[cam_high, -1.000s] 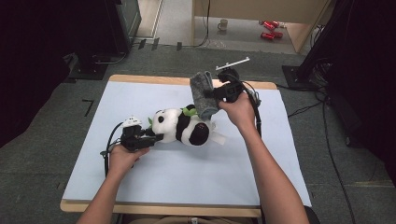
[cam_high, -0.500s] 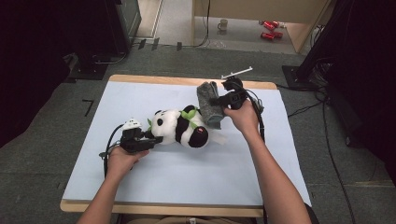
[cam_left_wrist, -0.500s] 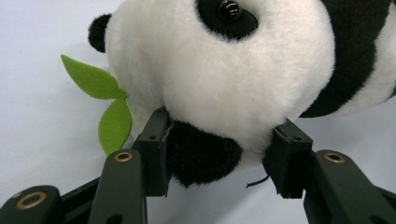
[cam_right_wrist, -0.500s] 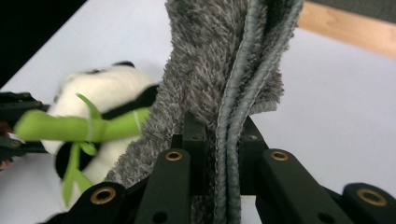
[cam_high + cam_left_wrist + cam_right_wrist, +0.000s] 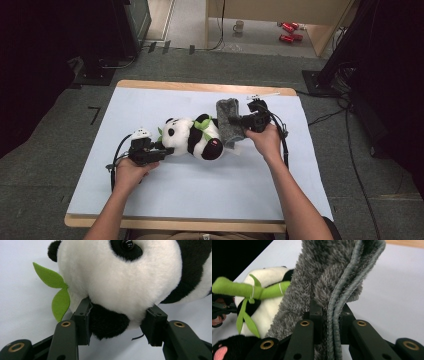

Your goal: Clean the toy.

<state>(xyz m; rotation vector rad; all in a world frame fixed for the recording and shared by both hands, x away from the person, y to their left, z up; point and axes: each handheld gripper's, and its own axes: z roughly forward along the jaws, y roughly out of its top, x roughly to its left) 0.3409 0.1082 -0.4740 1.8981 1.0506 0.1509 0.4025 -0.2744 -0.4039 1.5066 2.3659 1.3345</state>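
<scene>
Panda plush (image 5: 192, 140) lies mid-table, head clamped by the left gripper (image 5: 162, 150), while the right gripper (image 5: 239, 121) pinches a grey fuzzy cloth (image 5: 227, 122) beside it; drape gently, keeping the head steady.

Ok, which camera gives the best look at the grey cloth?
The right gripper view: the grey cloth is close, its fuzzy pile and folded edge clear. The high view shows the cloth small, beside the panda.
</scene>
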